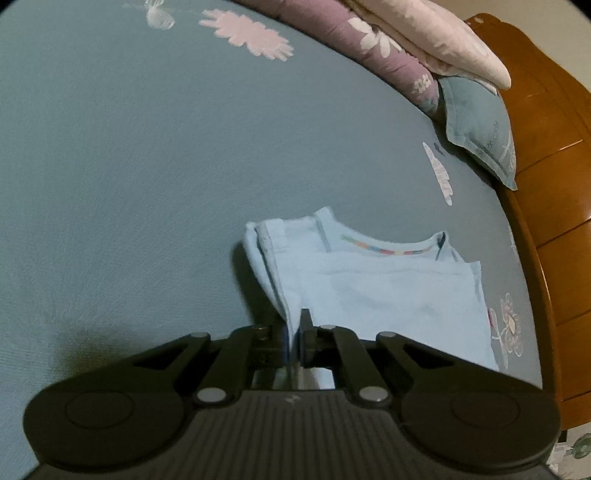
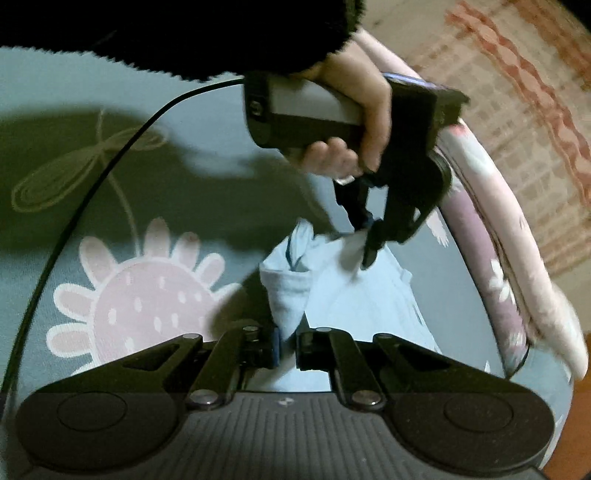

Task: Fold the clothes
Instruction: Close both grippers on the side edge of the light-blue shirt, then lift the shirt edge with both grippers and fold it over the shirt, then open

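The pale blue cotton shirt with a striped neck trim (image 1: 388,291) lies partly folded on the teal bed sheet printed with pink flowers (image 1: 110,166), its near edge lifted. The left claw (image 1: 293,343) is clamped on that edge, cloth pinched between its black pads; the right claw (image 2: 286,345) is clamped on another corner of the same shirt, which rises into its jaws. In the right wrist view the person's left hand (image 2: 354,122), in a fuzzy black sleeve (image 2: 184,33), holds its tool over the cloth.

The fabric is thin, soft and limp — it drapes and bunches rather than holding a line. The likeliest trouble is that only the top layer is pinched, so the lower layers sag and the earlier fold opens. Uneven lifting by the two claws would skew the crease; a shallow bite could slip off the hem.

Beyond lie a mauve quilt with white flowers (image 1: 376,48), a teal flat pillow (image 1: 476,122) and a glossy wooden headboard (image 1: 546,155) — the sheet itself is smooth and offers little grip against sliding.
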`<state>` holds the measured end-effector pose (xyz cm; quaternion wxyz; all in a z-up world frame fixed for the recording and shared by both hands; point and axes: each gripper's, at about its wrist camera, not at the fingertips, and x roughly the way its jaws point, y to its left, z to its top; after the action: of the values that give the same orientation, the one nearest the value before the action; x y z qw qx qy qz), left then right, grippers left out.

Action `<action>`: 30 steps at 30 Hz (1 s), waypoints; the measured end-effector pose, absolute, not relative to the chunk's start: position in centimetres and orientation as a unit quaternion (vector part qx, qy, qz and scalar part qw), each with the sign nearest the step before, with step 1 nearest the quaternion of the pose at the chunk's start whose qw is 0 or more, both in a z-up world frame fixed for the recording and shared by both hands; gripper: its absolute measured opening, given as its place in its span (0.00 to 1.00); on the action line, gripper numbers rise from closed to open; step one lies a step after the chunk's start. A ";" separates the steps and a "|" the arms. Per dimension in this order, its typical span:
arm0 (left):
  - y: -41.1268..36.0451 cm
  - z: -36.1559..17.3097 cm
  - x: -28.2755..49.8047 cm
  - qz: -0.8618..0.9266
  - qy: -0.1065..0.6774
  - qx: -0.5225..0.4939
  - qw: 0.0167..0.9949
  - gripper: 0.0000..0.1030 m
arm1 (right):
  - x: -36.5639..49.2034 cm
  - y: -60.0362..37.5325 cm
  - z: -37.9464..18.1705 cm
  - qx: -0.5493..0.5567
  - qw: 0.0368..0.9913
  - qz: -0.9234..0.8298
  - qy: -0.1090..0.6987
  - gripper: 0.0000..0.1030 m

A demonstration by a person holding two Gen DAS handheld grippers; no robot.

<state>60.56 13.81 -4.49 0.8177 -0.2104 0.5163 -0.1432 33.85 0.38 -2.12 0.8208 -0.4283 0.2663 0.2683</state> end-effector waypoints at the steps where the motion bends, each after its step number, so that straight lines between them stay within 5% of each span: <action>1: 13.4 -3.7 60.6 -0.142 0.516 -0.202 0.821 0.05 | 34.3 -0.2 -1.6 -0.416 0.828 0.266 0.266 0.10; 17: 0.7 5.1 61.9 -0.122 0.512 -0.084 0.846 0.05 | 37.5 -15.3 3.7 -0.154 0.925 0.210 0.278 0.10; 30: -13.5 3.1 64.7 -0.160 0.549 0.024 0.820 0.05 | 37.6 -25.6 1.6 0.015 0.938 0.147 0.315 0.10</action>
<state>64.74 -13.47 3.11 0.8198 0.0243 0.5492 -0.1603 37.61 -25.60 1.61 0.9376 0.0149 0.3147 0.1470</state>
